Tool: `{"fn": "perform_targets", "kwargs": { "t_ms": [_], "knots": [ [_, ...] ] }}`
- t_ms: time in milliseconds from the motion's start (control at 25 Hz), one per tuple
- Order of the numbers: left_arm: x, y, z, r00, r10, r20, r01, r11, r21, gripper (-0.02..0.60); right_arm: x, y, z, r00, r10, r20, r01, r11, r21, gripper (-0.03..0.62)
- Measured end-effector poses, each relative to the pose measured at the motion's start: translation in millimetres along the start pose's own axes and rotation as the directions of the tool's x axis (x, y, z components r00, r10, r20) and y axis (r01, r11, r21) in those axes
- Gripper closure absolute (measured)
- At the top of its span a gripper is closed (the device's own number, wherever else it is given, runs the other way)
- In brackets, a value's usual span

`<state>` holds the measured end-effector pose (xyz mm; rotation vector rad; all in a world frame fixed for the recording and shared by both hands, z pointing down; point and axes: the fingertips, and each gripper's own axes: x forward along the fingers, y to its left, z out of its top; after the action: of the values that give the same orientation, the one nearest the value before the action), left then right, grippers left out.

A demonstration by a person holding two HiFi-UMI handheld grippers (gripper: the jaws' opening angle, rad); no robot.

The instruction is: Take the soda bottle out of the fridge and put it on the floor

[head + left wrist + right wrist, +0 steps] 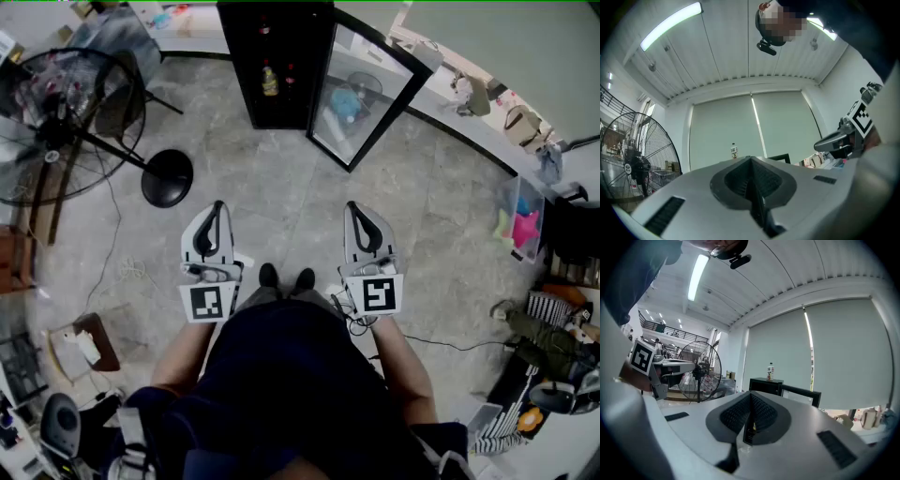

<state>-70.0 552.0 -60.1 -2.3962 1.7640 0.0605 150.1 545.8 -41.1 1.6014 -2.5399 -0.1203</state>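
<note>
The floor [281, 178] is mottled grey tile. A big black standing fan [52, 112] stands at the left on a round base [167, 178], and a thin cable [134, 272] trails over the tiles near it. A low white ledge [464, 131] curves along the far wall, carrying bags and small clutter. Pale roller blinds [843, 352] cover the windows, with a bright slit of daylight between them. Long tube lights [670, 26] run along the ribbed white ceiling [731, 56].
</note>
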Motion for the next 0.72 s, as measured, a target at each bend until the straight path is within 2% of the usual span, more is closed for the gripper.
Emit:
{"fn": "perform_targets", "kwargs": {
  "t_ms": [480,720],
  "knots": [
    [2.1,3.8,-9.1,1.0,0.005,-0.013,-0.005,1.0,0.01,0.557,7.3,-0.9,-7.4,1.0,0.012,0.006,-0.012,0.999,0.035,0.576],
    [4.4,4.2,-11.5,1.0,0.0,-0.015,0.001,1.0,0.011,0.557,8.9,-1.1,-7.8,1.0,0.007,0.013,-0.007,1.0,0.009,0.576]
  ]
}}
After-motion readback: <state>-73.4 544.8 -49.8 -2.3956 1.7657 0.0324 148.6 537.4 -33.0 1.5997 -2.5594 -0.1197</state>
